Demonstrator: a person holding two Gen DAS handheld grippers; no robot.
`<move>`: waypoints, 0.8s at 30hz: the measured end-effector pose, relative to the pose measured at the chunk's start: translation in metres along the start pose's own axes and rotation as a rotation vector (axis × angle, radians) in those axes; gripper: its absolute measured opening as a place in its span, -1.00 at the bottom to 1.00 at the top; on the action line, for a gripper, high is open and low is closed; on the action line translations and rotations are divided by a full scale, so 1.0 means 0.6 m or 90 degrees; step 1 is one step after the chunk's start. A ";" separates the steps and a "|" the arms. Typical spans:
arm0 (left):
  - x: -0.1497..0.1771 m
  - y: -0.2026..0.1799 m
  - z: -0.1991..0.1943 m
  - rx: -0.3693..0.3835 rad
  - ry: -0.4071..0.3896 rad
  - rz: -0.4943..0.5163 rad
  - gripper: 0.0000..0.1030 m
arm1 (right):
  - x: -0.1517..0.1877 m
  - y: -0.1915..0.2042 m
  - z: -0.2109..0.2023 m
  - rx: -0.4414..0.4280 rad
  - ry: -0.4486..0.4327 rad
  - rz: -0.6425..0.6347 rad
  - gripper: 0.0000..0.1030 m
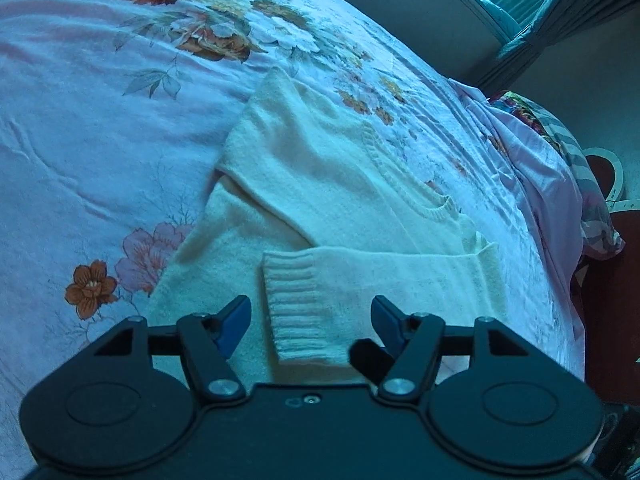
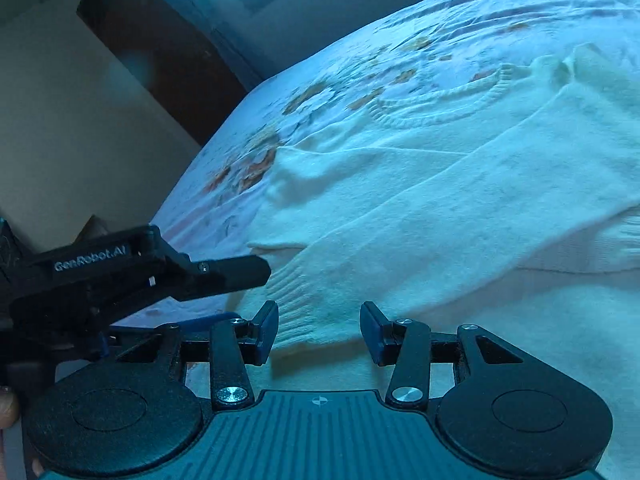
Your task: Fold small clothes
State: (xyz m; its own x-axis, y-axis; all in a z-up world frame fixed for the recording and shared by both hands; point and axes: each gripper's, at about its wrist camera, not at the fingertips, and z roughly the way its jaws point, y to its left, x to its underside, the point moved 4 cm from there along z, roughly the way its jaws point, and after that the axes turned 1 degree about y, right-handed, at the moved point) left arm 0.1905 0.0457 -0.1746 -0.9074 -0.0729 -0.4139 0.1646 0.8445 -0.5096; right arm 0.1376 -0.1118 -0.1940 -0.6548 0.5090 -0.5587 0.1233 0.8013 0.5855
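A cream knitted sweater (image 1: 340, 184) lies flat on the floral bed sheet (image 1: 100, 120), with one sleeve folded across its body. The sleeve's ribbed cuff (image 1: 298, 304) lies under the gap of my left gripper (image 1: 310, 318), which is open with its blue pads off the cloth. In the right wrist view the same sweater (image 2: 460, 184) fills the middle. Another ribbed cuff (image 2: 294, 300) lies just ahead of my right gripper (image 2: 320, 326), also open with nothing pinched. The left gripper's black finger (image 2: 232, 274) reaches in from the left, beside that cuff.
The bed's edge drops off at the right, where crumpled patterned bedding (image 1: 560, 148) hangs over a dark red floor (image 1: 604, 320). A dark wooden panel (image 2: 160, 52) and wall stand beyond the bed. A person's fingertip (image 2: 7, 406) shows at the lower left.
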 end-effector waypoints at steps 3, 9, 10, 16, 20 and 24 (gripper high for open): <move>0.015 0.011 0.016 0.002 0.014 -0.018 0.11 | 0.010 -0.020 -0.033 0.025 -0.012 0.010 -0.12; 0.027 -0.001 0.042 0.015 0.014 -0.010 -0.85 | 0.019 -0.061 -0.071 0.044 -0.029 0.063 -0.12; 0.028 -0.004 0.043 0.010 0.000 -0.011 -0.89 | 0.019 -0.064 -0.073 0.043 -0.031 0.070 -0.12; -0.007 -0.023 -0.019 0.017 -0.115 0.032 -0.91 | 0.012 -0.060 -0.087 0.049 -0.045 0.063 -0.12; -0.017 0.023 -0.004 -0.030 -0.108 0.015 -0.91 | 0.008 -0.056 -0.082 0.052 -0.045 0.050 -0.12; -0.008 0.042 0.036 -0.036 -0.045 0.054 -0.82 | 0.002 -0.055 -0.072 0.071 -0.040 0.030 -0.12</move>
State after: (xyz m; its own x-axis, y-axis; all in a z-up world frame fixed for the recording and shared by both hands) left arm 0.2073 0.0559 -0.2017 -0.8613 -0.0353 -0.5068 0.2161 0.8774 -0.4284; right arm 0.1005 -0.1510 -0.1888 -0.5983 0.5630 -0.5702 0.2368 0.8040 0.5455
